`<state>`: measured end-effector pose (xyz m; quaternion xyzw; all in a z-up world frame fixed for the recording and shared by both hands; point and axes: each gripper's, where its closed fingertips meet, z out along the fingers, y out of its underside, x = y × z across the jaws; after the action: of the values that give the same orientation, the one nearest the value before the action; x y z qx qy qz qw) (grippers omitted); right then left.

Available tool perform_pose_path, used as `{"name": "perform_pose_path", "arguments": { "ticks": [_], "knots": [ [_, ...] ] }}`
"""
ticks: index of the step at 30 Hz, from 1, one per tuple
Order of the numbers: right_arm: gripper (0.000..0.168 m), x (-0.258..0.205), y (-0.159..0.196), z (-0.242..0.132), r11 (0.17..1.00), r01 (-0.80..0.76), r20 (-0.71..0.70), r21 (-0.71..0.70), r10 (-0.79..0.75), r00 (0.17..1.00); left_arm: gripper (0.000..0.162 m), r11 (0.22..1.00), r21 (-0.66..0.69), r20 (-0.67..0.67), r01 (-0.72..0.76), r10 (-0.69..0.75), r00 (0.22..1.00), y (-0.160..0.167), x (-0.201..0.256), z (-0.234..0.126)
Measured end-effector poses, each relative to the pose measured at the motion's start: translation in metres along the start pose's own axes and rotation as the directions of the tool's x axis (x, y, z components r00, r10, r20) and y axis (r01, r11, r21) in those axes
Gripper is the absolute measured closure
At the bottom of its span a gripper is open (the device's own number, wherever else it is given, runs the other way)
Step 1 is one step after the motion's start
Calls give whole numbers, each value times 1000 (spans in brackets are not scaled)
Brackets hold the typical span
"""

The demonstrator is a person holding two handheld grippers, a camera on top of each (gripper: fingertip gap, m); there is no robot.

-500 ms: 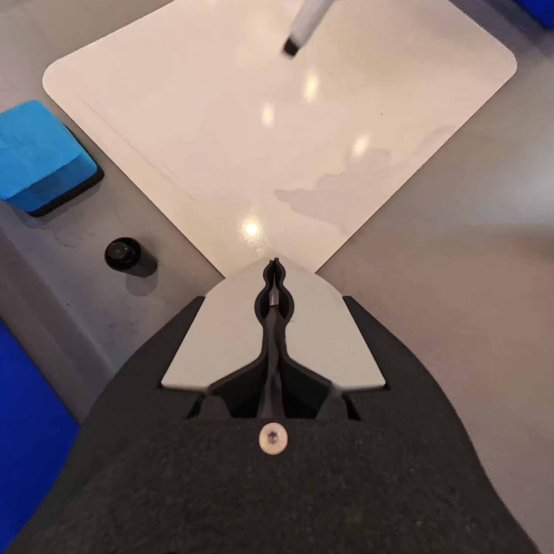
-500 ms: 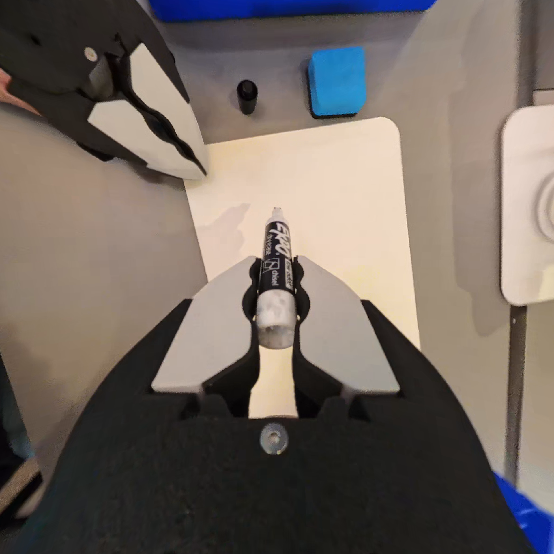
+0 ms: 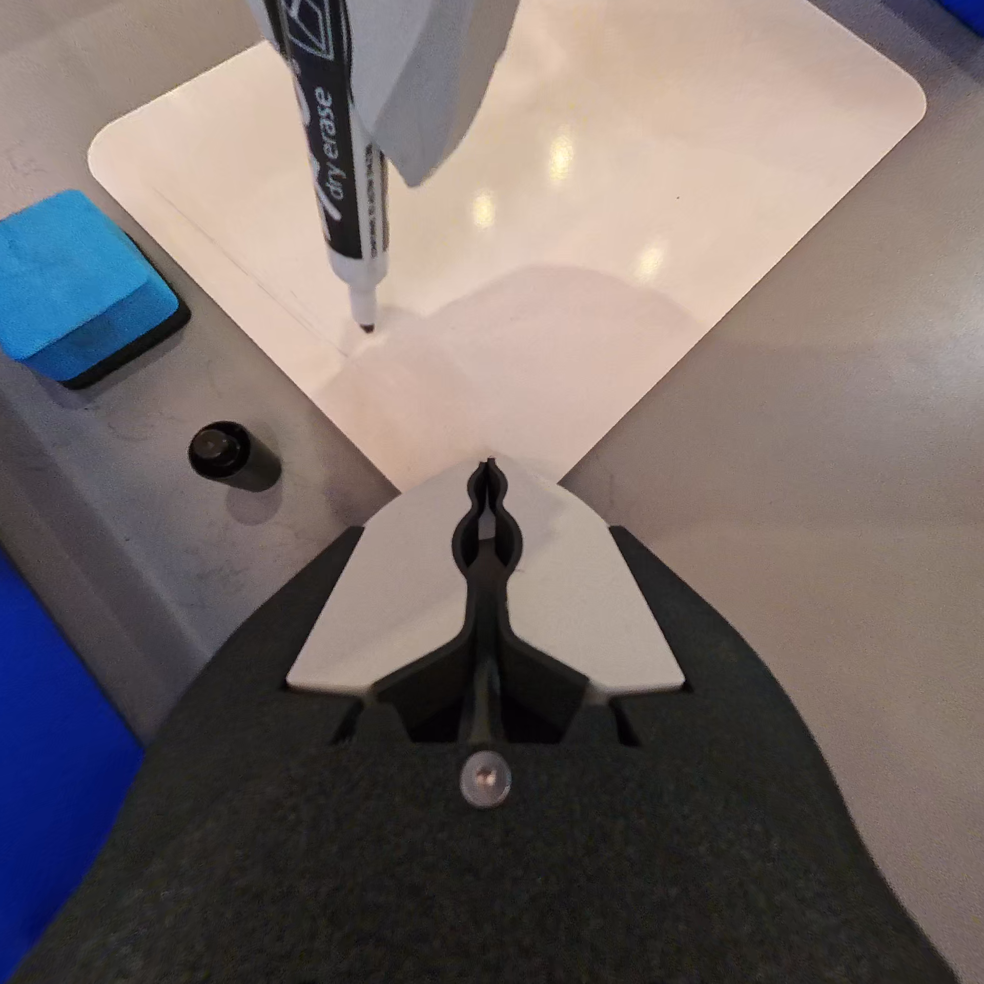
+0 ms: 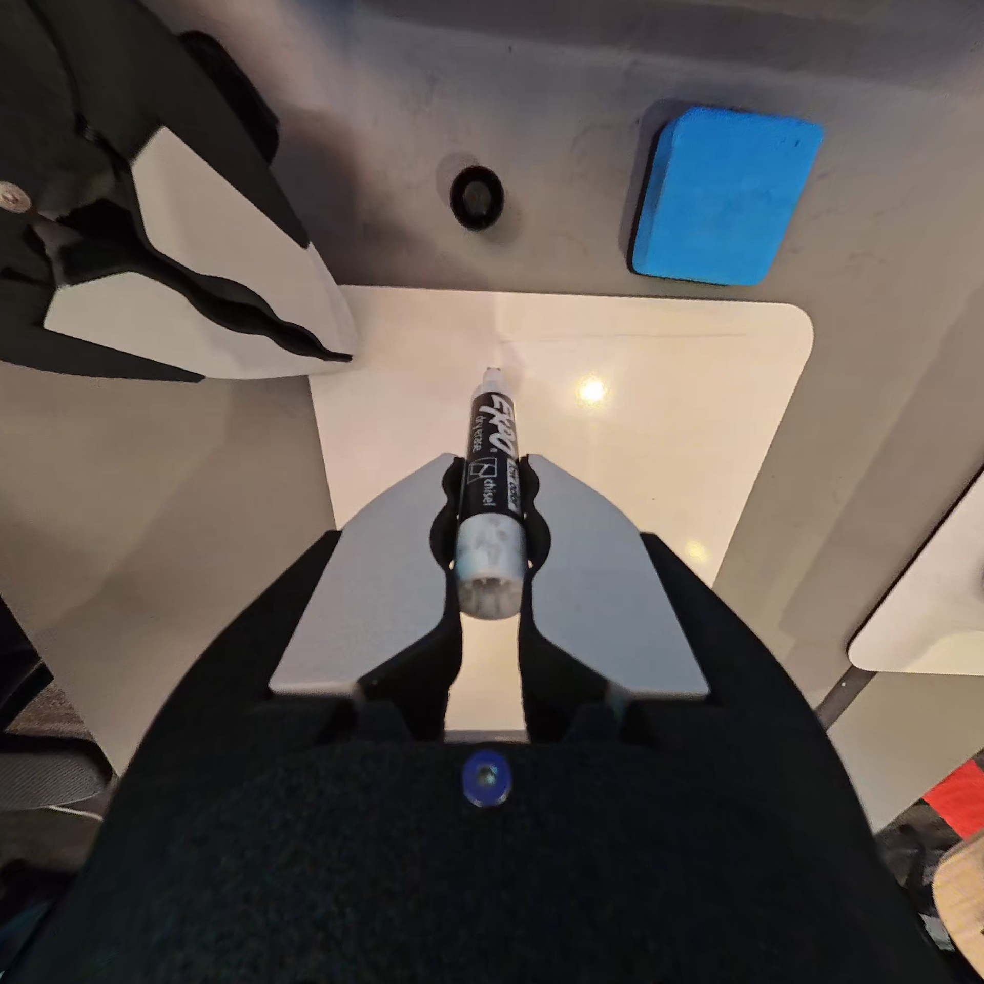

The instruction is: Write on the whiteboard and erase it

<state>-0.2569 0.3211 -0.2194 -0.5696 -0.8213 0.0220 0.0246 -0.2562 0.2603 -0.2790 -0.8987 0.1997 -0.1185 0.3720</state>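
Writing stage, barely begun: whiteboard blank apart from a faint thin line near the edge facing the eraser, possibly old residue rather than fresh ink, hard to tell in the glare. Erasing not yet started; blue eraser untouched on the grey table, just beyond the whiteboard's far edge, with the black marker cap upright beside it, also off the board. Marker uncapped, clamped firmly by its barrel in the right gripper, rear end back between the jaws, tip projecting forward and down to the whiteboard near that far edge, touching or all but touching. Left gripper empty, fingers pressed together, poised over the whiteboard's near corner, well clear of the marker tip. Left to do: strokes, then a pickup of the eraser and a wipe.
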Motion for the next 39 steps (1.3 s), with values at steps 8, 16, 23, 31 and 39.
{"name": "perform_pose_path", "arguments": {
  "ticks": [8, 16, 23, 31, 39],
  "knots": [
    [149, 2, -5, 0, 991, 125, -46, -53, -127, 991, 162, 1000, 0, -10, -3, 3, 1000, 0, 2, 0],
    [149, -5, -11, 8, 973, 194, -80, -122, -204, 976, 162, 1000, 1, 4, -18, 18, 1000, 0, 2, 0],
    [149, 1, -9, 8, 974, 182, -87, -135, -195, 977, 162, 1000, 1, 6, -20, 20, 1000, 1, 3, 0],
    [149, 30, 0, 8, 977, 146, -115, -157, -165, 980, 162, 1000, 1, 2, -16, 16, 1000, 1, 3, 0],
    [149, 70, 15, 8, 980, 95, -143, -177, -121, 982, 162, 1000, 1, -4, -11, 11, 1000, 1, 5, 0]
  ]
}}
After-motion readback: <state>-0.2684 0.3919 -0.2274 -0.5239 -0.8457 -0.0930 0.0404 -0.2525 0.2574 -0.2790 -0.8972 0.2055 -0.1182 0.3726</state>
